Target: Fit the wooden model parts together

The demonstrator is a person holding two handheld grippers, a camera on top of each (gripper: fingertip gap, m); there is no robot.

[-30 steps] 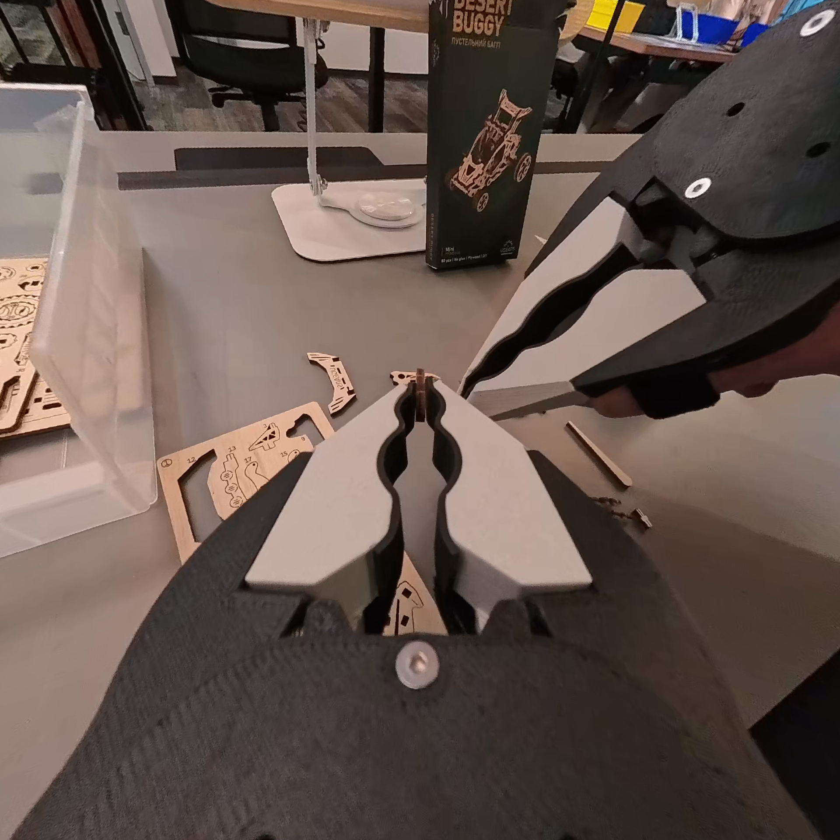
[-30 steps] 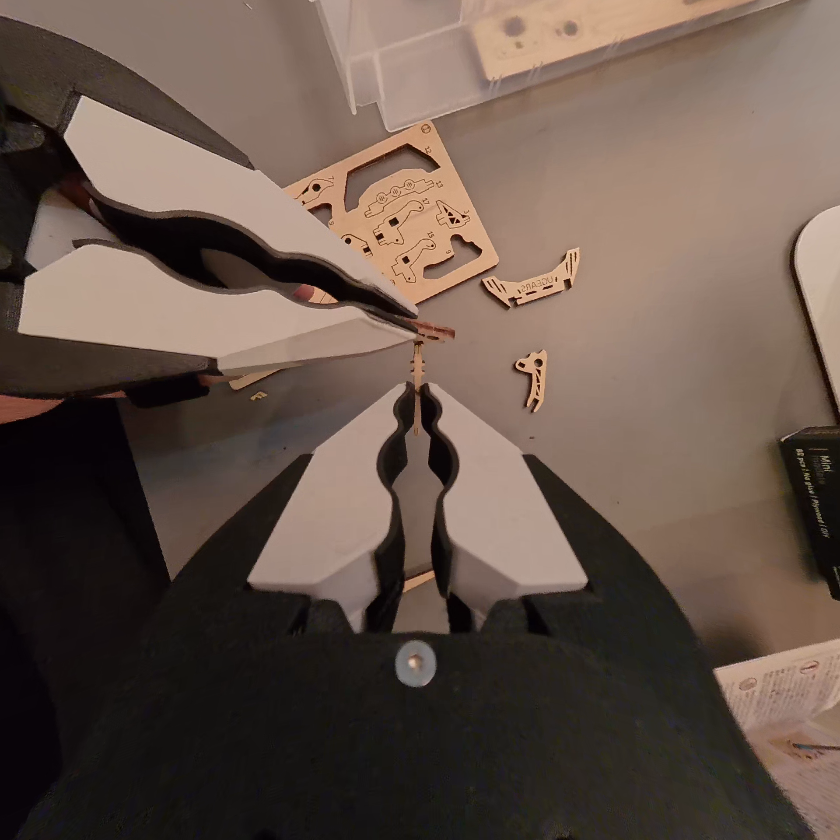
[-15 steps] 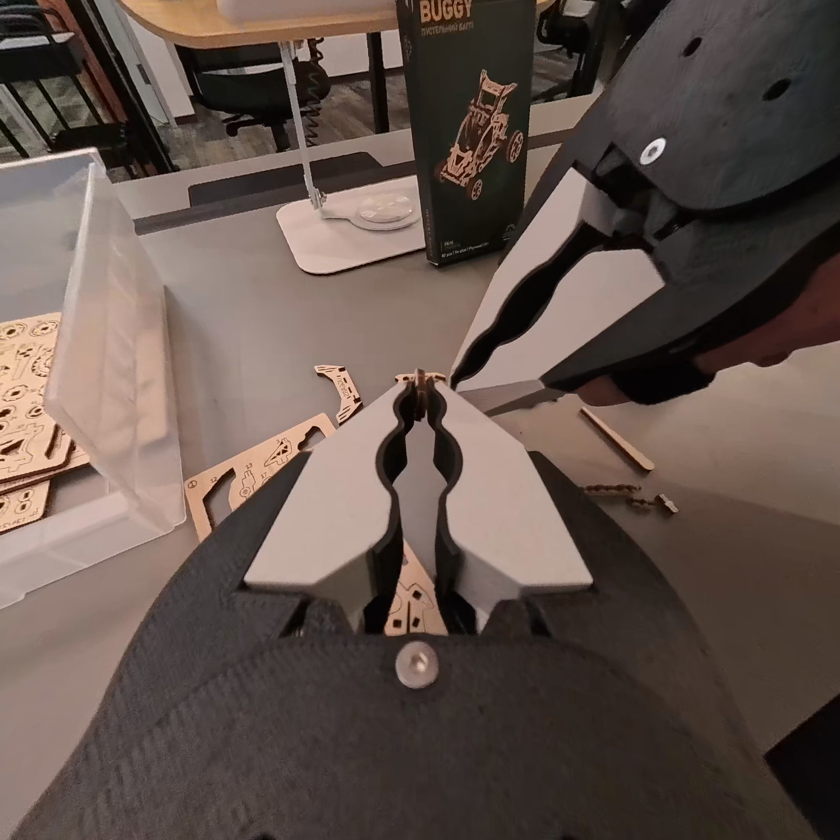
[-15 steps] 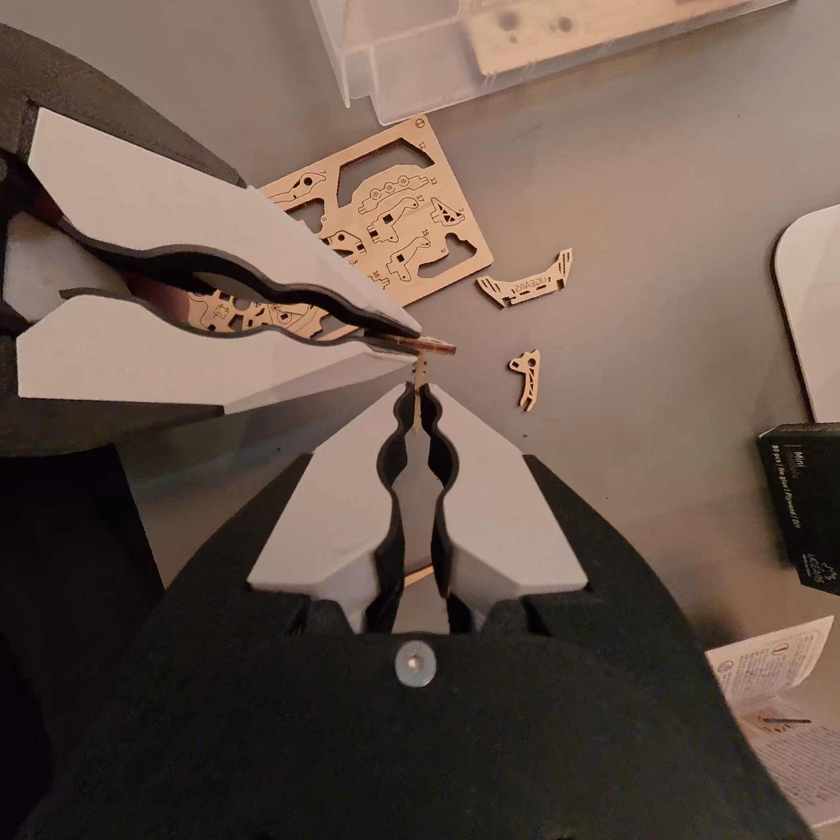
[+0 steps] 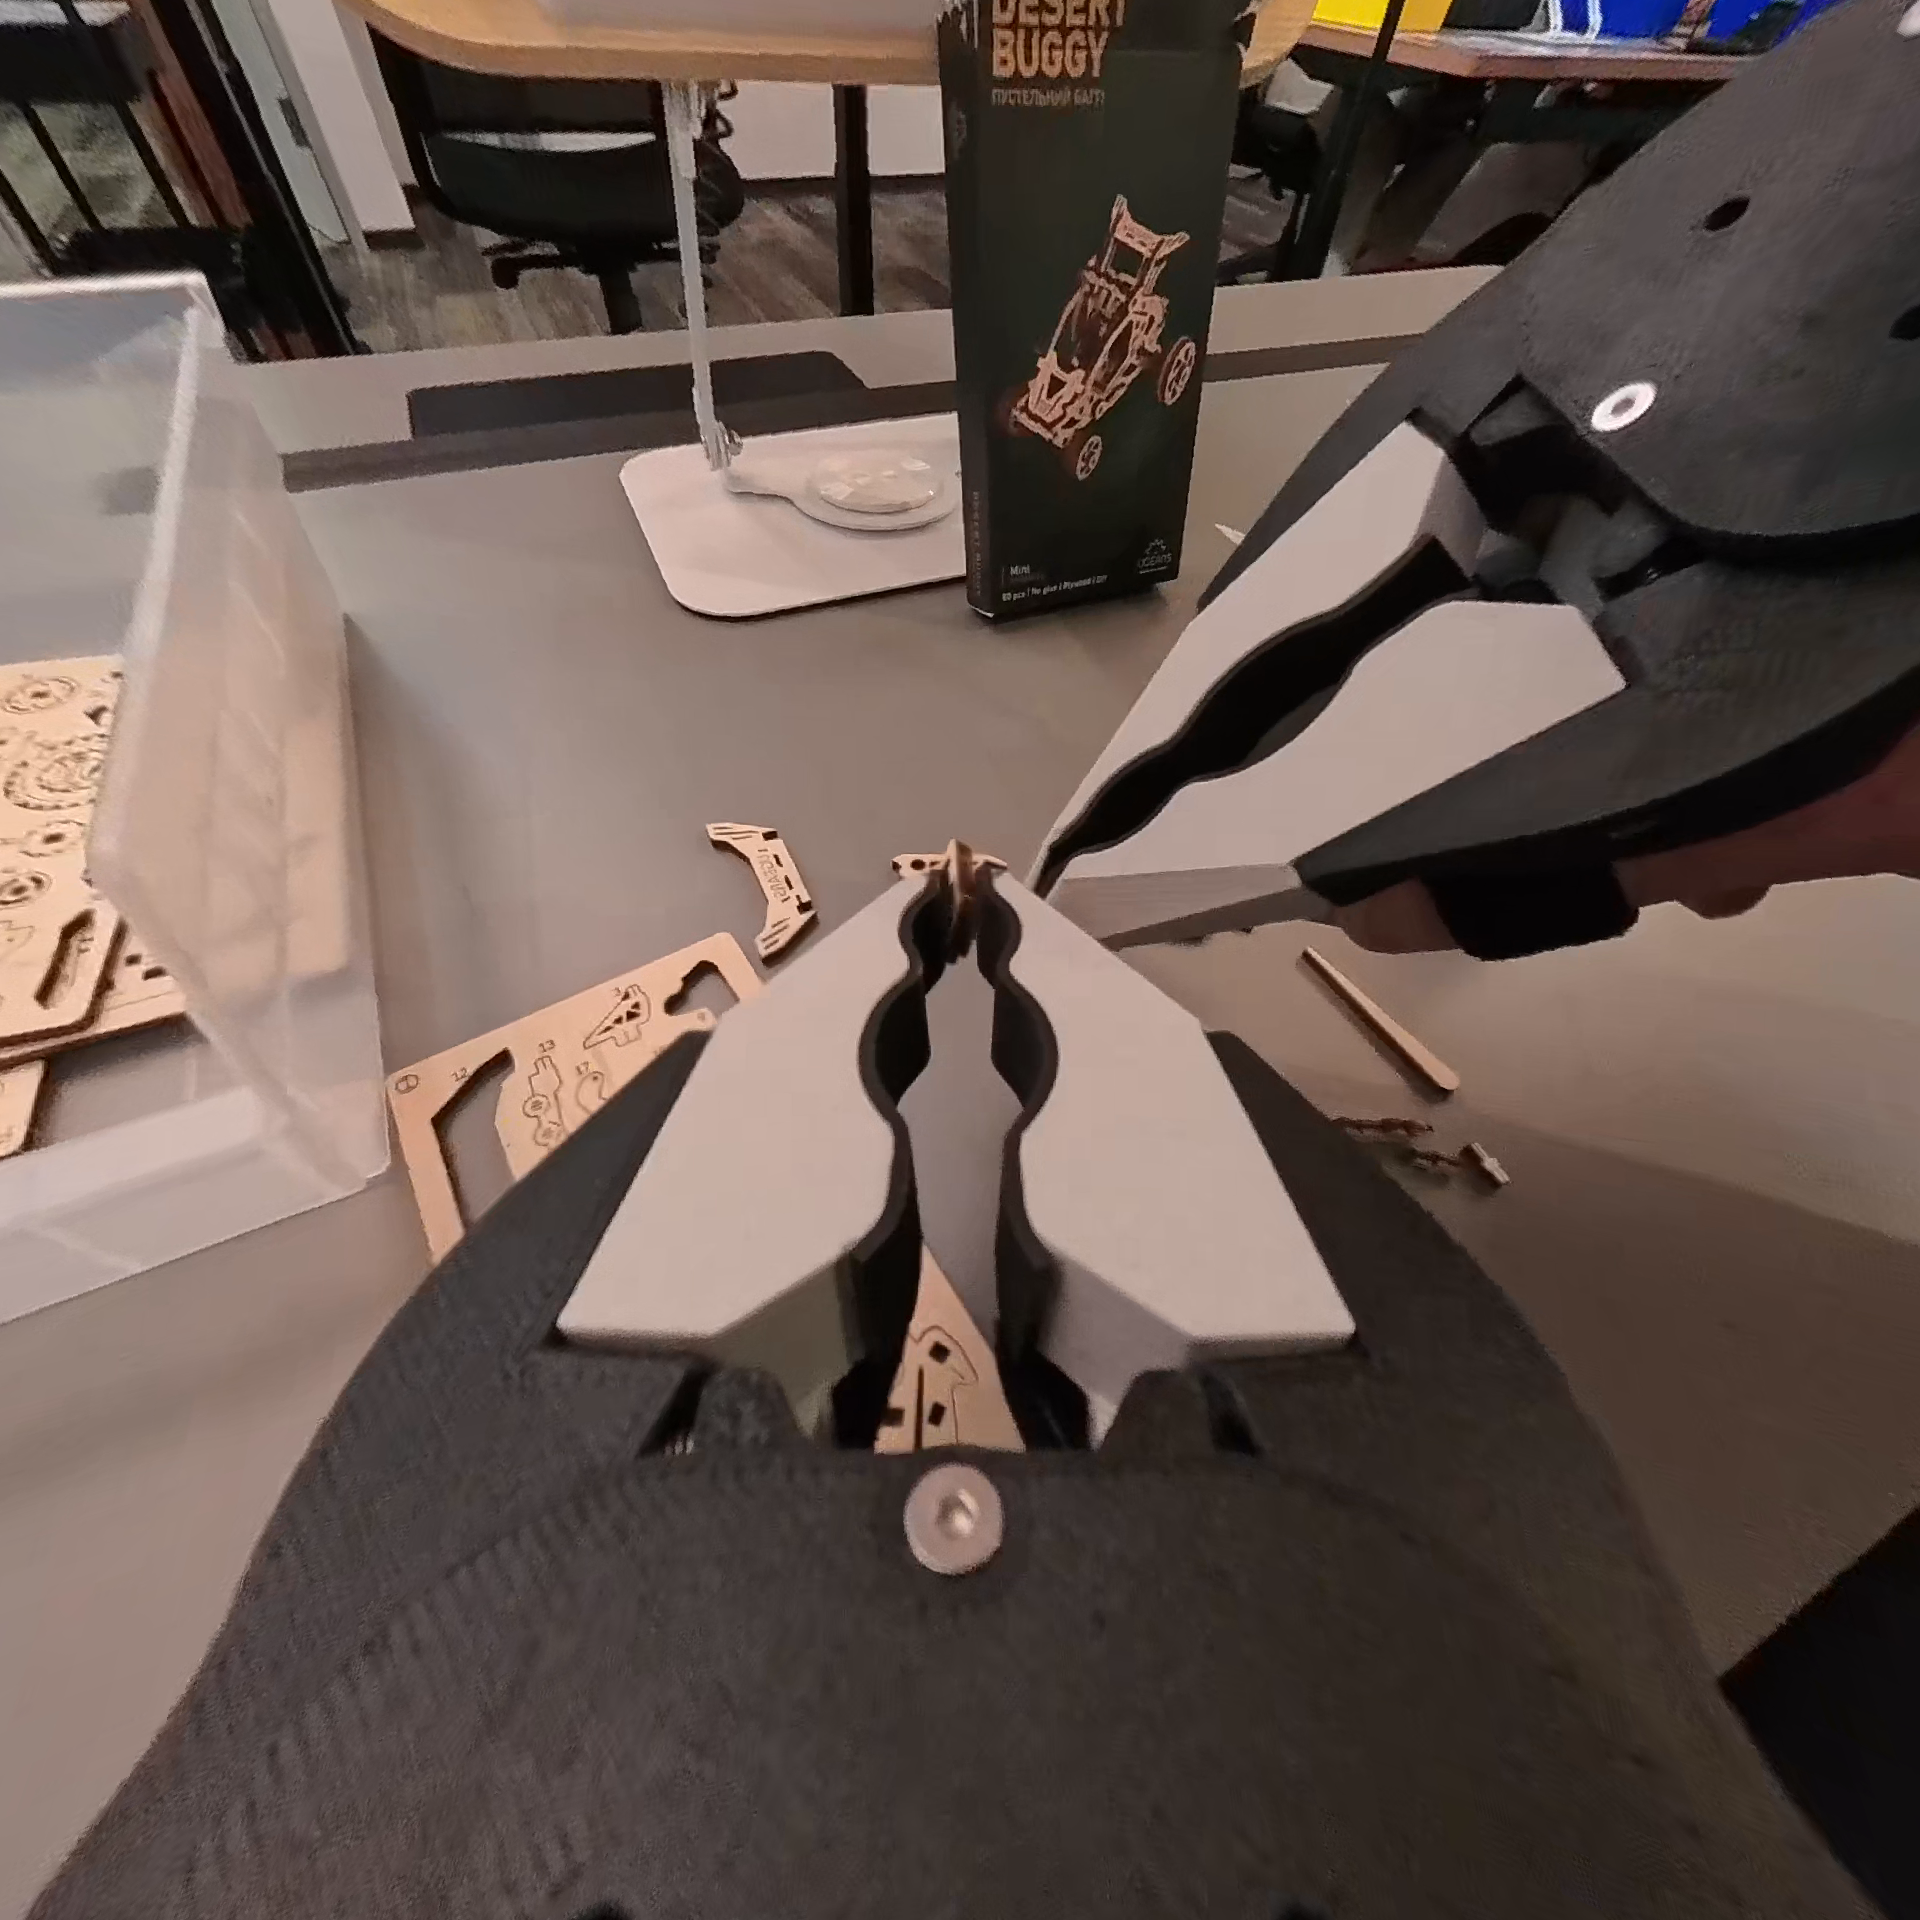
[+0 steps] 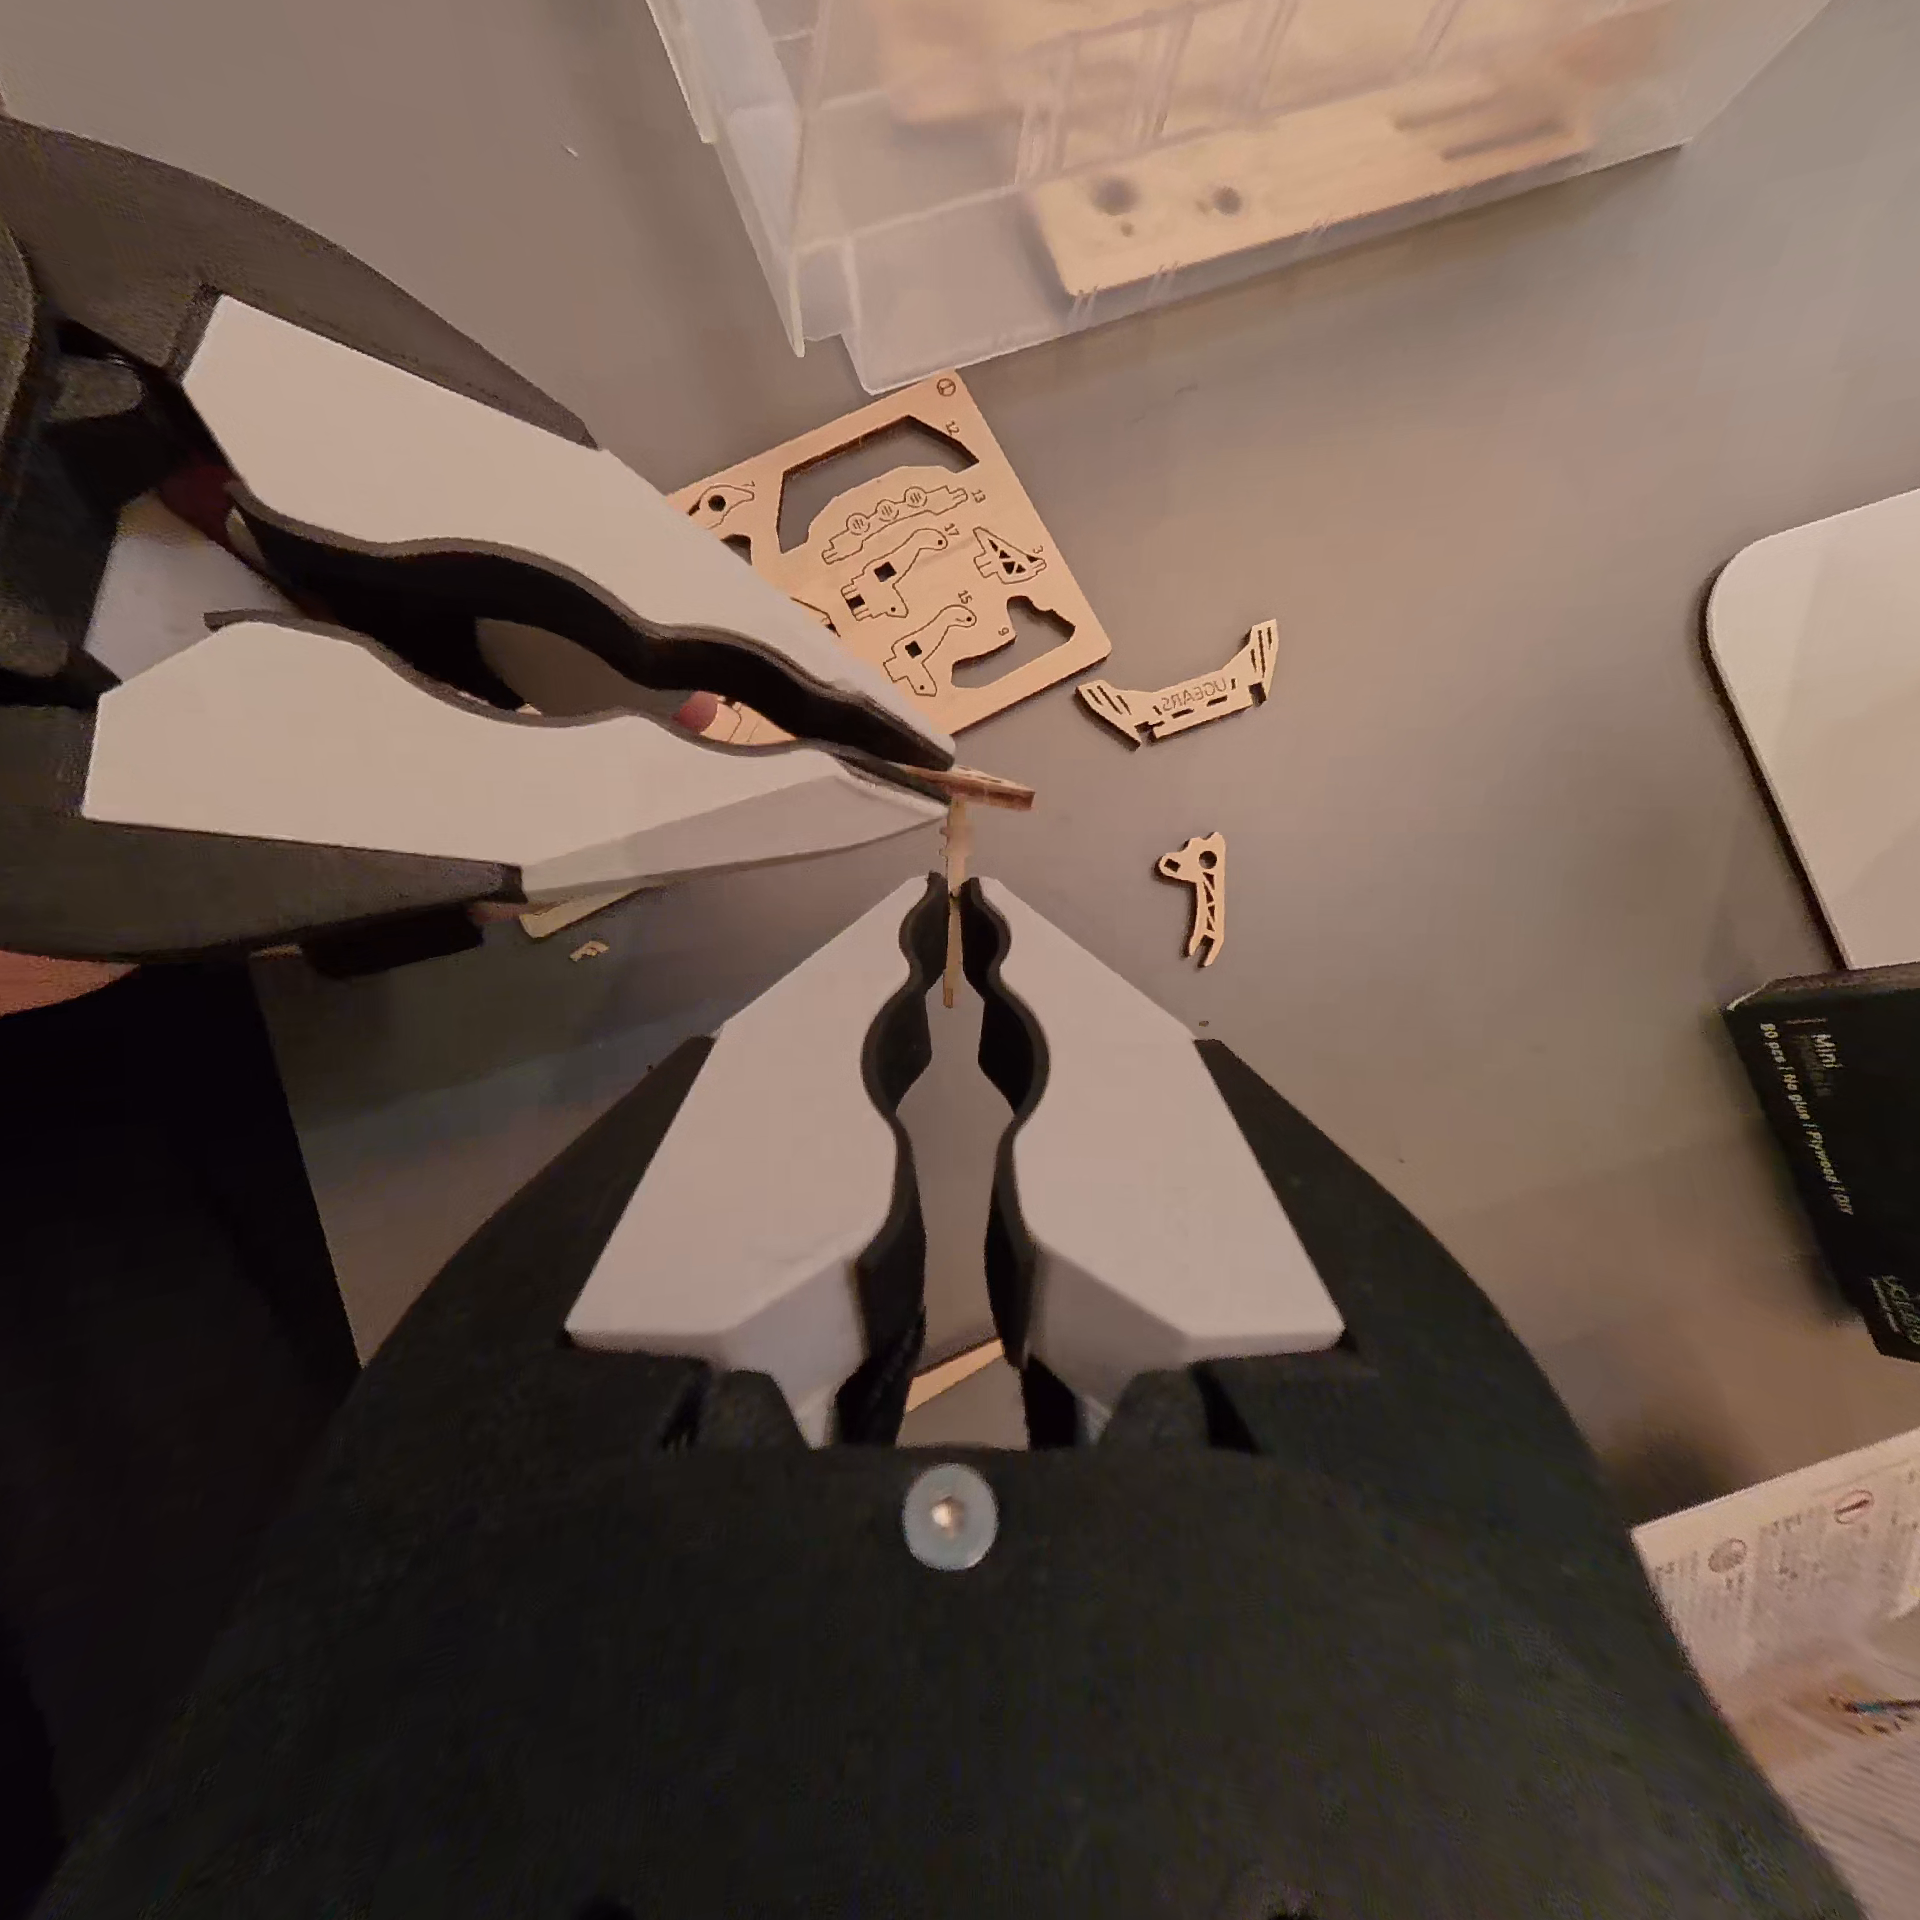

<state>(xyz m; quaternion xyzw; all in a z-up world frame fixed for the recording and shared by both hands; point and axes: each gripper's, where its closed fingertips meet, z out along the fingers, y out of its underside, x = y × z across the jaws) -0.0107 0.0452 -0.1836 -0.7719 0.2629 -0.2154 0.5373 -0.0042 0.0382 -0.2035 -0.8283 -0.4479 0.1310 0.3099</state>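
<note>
Two pale plywood model parts meet in mid-air above a grey tabletop (image 6: 1455, 436). A small flat wooden piece (image 6: 992, 792), seen edge-on and lying level, is pinched at the jaws of the left gripper (image 6: 940, 774). A thin notched wooden strip (image 6: 956, 883) is clamped edge-on in the right gripper (image 6: 951, 894), its tip touching the flat piece at a right angle, forming a T. On the tabletop nearby lie a punched plywood sheet (image 6: 935, 582), a curved bracket-shaped part (image 6: 1184, 701) and a small lever-shaped part (image 6: 1200, 894).
</note>
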